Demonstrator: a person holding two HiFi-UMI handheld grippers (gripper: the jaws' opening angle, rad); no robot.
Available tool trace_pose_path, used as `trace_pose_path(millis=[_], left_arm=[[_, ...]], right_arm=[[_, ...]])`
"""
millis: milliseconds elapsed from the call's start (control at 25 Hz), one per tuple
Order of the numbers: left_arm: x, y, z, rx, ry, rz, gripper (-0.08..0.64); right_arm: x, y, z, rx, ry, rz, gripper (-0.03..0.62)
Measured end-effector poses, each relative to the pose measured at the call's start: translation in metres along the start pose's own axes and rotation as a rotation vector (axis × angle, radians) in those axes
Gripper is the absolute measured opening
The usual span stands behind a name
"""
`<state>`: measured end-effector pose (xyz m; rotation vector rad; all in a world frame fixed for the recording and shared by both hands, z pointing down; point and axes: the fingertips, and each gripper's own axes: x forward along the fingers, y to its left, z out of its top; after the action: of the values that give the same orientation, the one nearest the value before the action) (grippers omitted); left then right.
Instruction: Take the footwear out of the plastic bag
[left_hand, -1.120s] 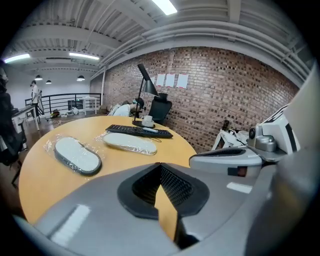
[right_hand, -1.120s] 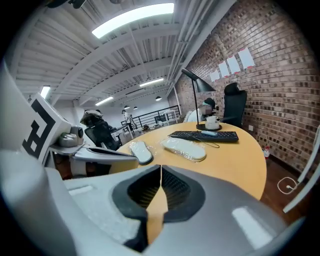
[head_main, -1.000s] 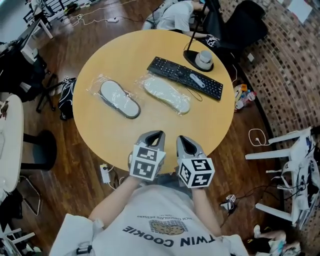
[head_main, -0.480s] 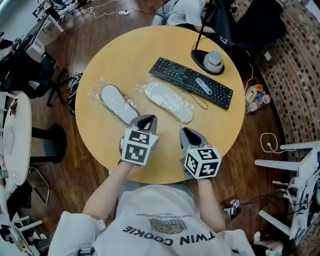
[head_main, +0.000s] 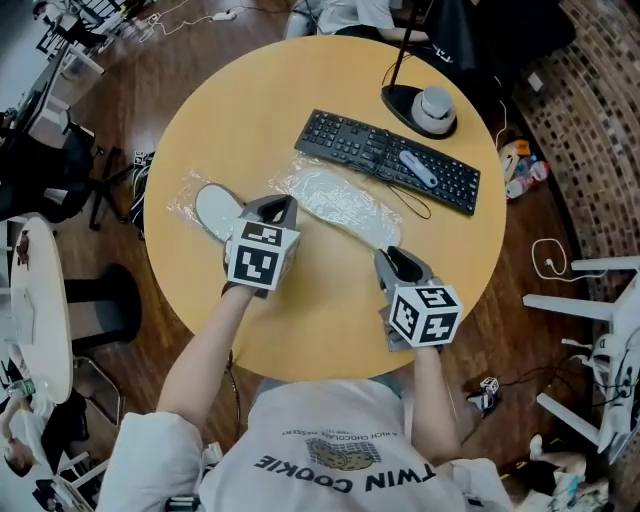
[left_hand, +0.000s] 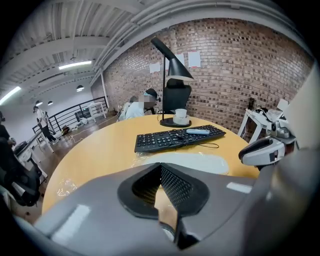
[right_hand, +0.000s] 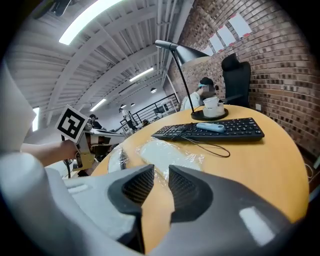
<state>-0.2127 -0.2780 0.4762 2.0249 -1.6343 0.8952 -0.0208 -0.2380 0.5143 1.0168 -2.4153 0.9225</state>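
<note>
Slippers lie in two separate clear plastic bags on the round wooden table (head_main: 330, 300), both on the person's side of the black keyboard (head_main: 388, 160). The white slipper (head_main: 340, 198) just beside the keyboard's near edge shows whole through its crinkled bag and is still wrapped. The dark-edged slipper (head_main: 215, 208) lies farther from the keyboard, off its left end. The left gripper (head_main: 272, 208) covers that slipper's near end in the head view, so whether the tips touch the bag cannot be told. That gripper's jaws are pressed together at the tips with nothing between them. The right gripper (head_main: 400, 262) is held short of the keyboard's right half, near the white slipper's end. Its jaws are opening, and the gap between the pads shows only bare tabletop. A pale oblong device (head_main: 412, 166) rests on the keys, too small to name, and a thin cord (head_main: 405, 205) loops off the keyboard's near edge. Beyond the keyboard a black desk lamp's base (head_main: 402, 98) carries a white cup (head_main: 436, 104). The lamp's head is cut off at the head view's top edge.
</note>
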Motion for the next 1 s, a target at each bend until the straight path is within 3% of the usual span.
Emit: trace_pose_path(millis=[280,560,760,1000], left_arm=[[0.051,0.044,-0.014,0.092,0.080,-0.020,0.003],[0.097,0.051,-0.026,0.196,0.149,-0.109,0.003],[0.115,0.057,-0.037,0.215,0.186,-0.119,0.003],[0.125,0.062,-0.047,0.221,0.215,-0.111,0.003]], right_arm=[[0.019,-0.009,-0.010,0.046,0.026,-0.049,0.081],[0.024,-0.022,-0.019,0.087,0.053,-0.075,0.137],[0.026,-0.027,-0.020,0.063,0.062,-0.059,0.135],[0.025,-0.039,-0.027,0.171,0.045,-0.058,0.135]])
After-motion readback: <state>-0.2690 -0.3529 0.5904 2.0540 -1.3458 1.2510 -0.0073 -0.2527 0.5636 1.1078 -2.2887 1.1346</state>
